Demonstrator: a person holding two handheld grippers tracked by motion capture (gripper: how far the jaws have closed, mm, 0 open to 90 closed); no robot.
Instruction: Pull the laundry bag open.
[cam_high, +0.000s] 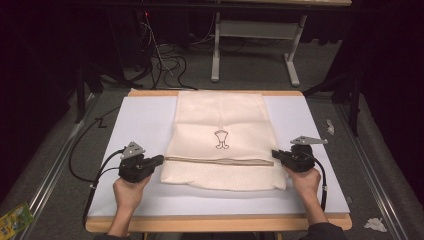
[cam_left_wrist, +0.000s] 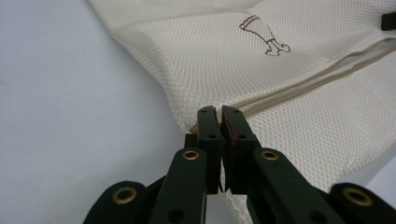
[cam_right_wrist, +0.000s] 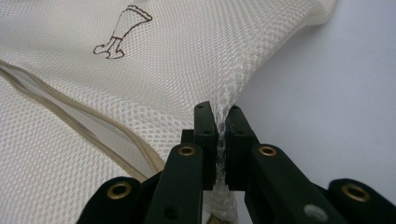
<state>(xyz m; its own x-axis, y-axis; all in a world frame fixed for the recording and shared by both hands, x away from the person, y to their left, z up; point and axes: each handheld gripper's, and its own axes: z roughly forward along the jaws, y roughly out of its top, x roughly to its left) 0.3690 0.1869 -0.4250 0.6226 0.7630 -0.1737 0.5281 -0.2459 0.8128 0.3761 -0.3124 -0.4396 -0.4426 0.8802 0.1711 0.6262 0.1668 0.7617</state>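
Both grippers pinch the side edges of a cream mesh bag lying flat on the counter.

The left gripper (cam_high: 159, 161) is clamped on the mesh bag (cam_high: 222, 125) at its left edge by the zip line (cam_high: 220, 161); the bag lies mid-counter on the white counter (cam_high: 140, 120); the right gripper (cam_high: 276, 154) has its jaws closed on the right edge.

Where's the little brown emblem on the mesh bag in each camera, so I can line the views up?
High view: emblem at the bag's middle, just above the zipper band.
Left gripper view: emblem upper right of centre, beyond the jaws.
Right gripper view: emblem upper left.
Shared landmark: the tan zipper band.
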